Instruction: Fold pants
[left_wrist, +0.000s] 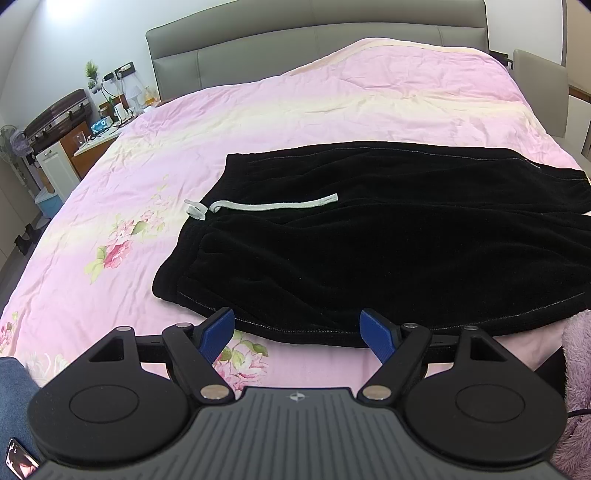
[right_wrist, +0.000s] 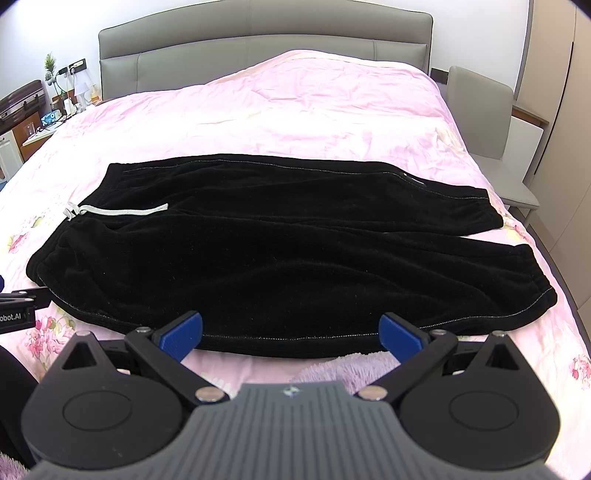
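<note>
Black fleece pants (right_wrist: 258, 251) with a pale grey drawstring (left_wrist: 273, 205) are seen spread flat across a pink floral quilt (left_wrist: 295, 110), the waistband to the left and the two cuffed legs running to the right, one lying alongside the other. No fold can be made out — the legs are not laid over each other, and the full length is not doubled — so the task is judged to be at its very start, with every fold left to be made.

The left gripper (left_wrist: 297, 328) is held with its blue fingers spread wide apart and nothing between them, just beside the near hem close to the waistband end. The right gripper (right_wrist: 290, 332) is likewise spread and empty, poised at the near edge further along the leg. A first grasp of that near edge by both is judged likely — it has not yet been taken.
</note>
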